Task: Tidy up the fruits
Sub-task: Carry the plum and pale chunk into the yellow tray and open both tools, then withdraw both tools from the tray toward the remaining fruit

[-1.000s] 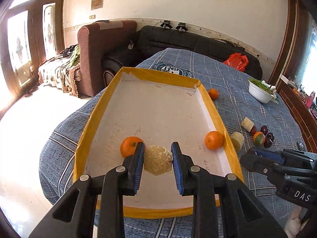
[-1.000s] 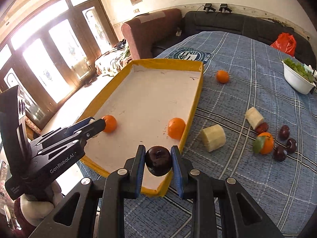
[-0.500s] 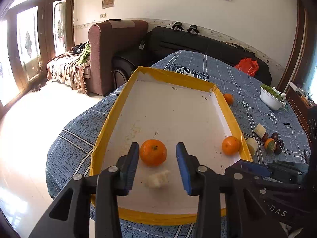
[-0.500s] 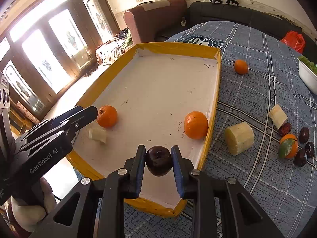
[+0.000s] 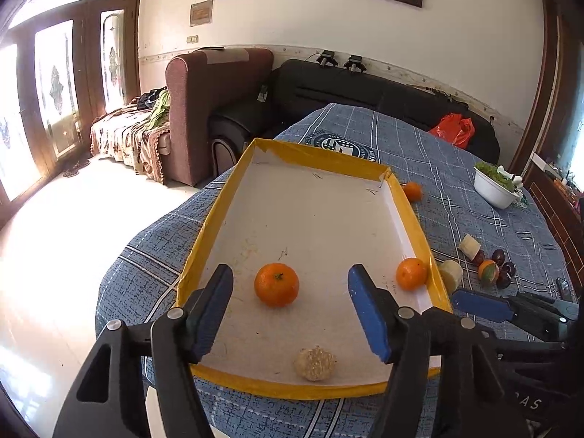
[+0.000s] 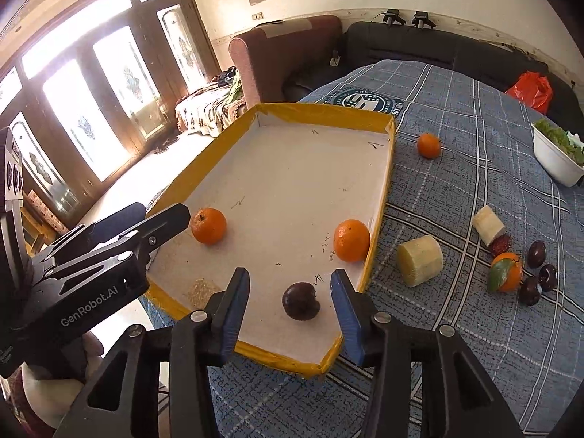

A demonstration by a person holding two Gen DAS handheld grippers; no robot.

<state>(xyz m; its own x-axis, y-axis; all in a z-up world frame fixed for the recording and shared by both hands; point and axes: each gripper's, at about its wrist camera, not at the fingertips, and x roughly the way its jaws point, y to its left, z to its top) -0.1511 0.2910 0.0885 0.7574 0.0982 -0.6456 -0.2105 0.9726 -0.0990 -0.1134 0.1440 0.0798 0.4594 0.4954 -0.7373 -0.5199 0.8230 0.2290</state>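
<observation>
The dark plum lay on the white floor of the yellow-rimmed tray, between the fingers of the right gripper but touching neither; a second before it had been pinched between them. That gripper's jaws now stood wide apart and held nothing. The pale, rough-cut fruit chunk rested near the tray's closest rim, below and between the fingers of the left gripper, which had clamped it a second earlier and had since spread fully, empty. Just ahead of the left gripper's fingers sat a mandarin, closer to the left-hand one, with a second mandarin beyond the right-hand finger against the tray wall. Outside the tray, on the blue checked cloth to the right of the right gripper, lay a banana piece, a leafy mandarin, several plums and a lone mandarin.
</observation>
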